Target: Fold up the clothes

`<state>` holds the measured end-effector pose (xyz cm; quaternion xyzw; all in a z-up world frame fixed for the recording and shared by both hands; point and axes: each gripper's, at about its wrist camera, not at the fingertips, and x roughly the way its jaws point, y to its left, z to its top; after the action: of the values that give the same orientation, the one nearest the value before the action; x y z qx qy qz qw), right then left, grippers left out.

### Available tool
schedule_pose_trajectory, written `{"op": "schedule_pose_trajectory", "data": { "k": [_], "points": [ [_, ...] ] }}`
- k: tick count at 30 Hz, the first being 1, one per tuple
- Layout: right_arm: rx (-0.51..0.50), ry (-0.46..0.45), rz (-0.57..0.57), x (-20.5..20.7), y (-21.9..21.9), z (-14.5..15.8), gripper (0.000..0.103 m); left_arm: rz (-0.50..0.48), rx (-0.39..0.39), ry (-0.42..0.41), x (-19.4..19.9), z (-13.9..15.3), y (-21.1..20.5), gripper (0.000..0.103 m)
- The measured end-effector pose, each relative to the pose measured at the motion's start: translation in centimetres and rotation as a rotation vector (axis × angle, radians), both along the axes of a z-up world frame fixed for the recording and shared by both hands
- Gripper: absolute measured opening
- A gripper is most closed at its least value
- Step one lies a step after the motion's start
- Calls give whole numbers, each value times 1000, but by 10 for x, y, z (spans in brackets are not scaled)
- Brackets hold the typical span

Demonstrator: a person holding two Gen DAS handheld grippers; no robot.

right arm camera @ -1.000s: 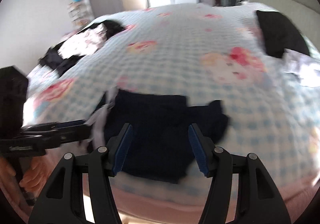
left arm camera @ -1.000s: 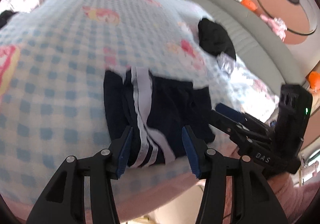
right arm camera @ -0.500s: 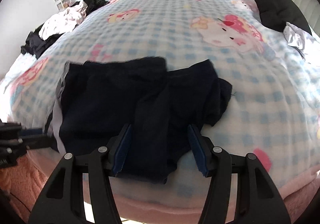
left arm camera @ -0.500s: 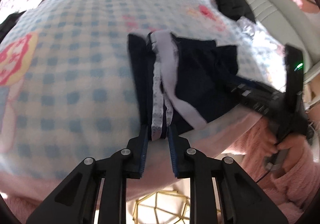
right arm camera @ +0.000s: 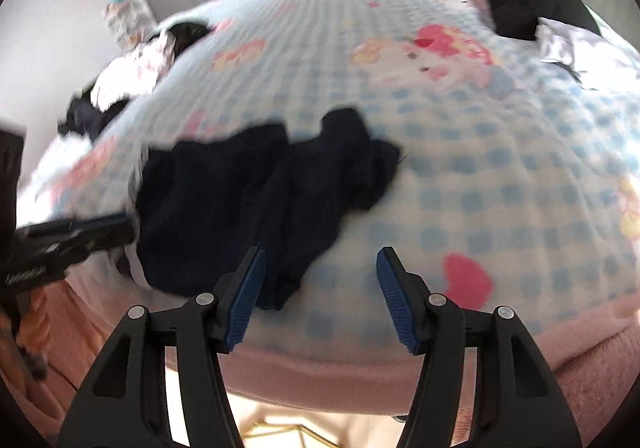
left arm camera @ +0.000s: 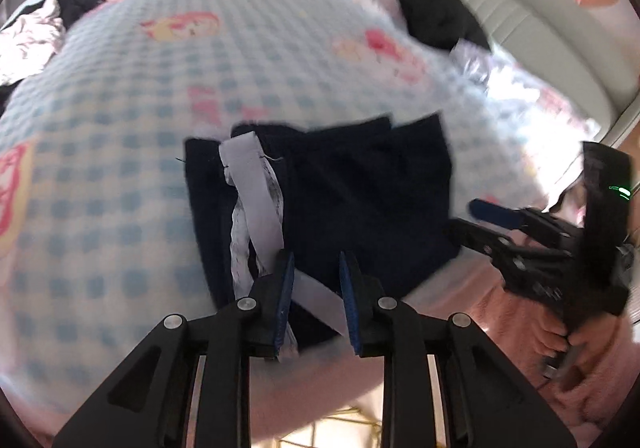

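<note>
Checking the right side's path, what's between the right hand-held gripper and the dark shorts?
Only bare checked bedspread, seen in the right wrist view; the right hand-held gripper hangs open just beside the dark shorts.

Bed (left arm camera: 120, 175) covered in a blue-and-white check blanket with cartoon prints. Dark navy shorts (left arm camera: 360, 199) with white side stripes laid flat near the front edge. Black garment (left arm camera: 436, 15) placed far right, crumpled clothes pile (right arm camera: 128, 75) far left.

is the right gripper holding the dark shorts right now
No, the right gripper is open, with only checked bedspread between its fingers; the dark shorts lie beside them.
</note>
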<state>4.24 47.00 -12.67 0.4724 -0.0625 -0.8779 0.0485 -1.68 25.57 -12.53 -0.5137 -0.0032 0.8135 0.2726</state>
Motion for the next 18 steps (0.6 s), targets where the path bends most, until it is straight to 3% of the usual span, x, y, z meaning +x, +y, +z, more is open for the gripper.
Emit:
{"op": "schedule_pose_trajectory", "data": {
  "k": [6, 10, 12, 15, 18],
  "points": [
    [109, -91, -50, 6, 6, -18, 59, 46, -6, 32, -18, 5, -7, 25],
    [58, -57, -75, 14, 13, -5, 59, 68, 30, 112, -3, 23, -22, 26],
    [26, -11, -75, 16, 14, 7, 59, 86, 65, 140, 1, 29, -23, 33],
    [23, 25, -88, 5, 18, 17, 61, 117, 117, 127, 1, 31, -36, 35],
    [-12, 5, -110, -14, 27, 17, 61, 145, 94, 106, -8, 23, -43, 35]
  ]
}}
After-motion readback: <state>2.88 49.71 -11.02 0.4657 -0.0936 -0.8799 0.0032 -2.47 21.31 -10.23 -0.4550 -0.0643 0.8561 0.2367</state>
